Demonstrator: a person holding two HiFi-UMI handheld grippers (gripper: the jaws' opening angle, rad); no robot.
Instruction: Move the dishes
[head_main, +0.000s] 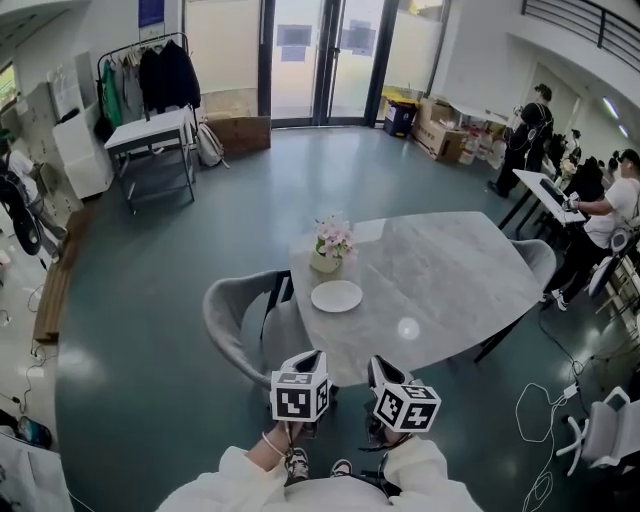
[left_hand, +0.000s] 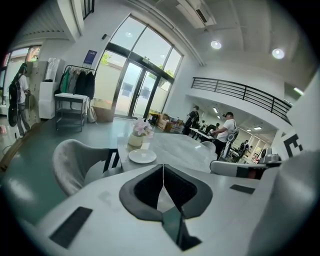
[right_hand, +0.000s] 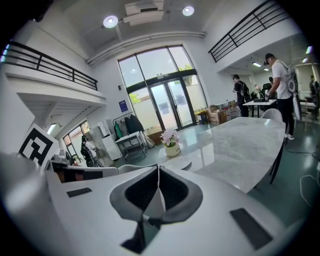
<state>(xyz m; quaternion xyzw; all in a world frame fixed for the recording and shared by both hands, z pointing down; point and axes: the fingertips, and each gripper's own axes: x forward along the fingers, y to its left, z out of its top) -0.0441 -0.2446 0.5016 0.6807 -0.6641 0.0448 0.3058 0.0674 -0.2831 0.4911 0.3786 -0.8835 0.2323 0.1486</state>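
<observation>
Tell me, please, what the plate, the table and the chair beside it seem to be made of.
Plate: plain white and smooth, probably glazed ceramic. Table: pale grey veined top with a bright glare spot, likely polished marble or a look-alike. Chair: matt grey padded shell, seemingly fabric upholstery.

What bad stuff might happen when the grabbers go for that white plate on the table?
1. The plate sits right beside the flower pot, so a clumsy reach might tip the flowers.
2. It lies flat on the smooth table, near the edge by the chair; a push could slide it off.
3. The left gripper and right gripper both have jaws closed, so they must open first or they will just bump it.
</observation>
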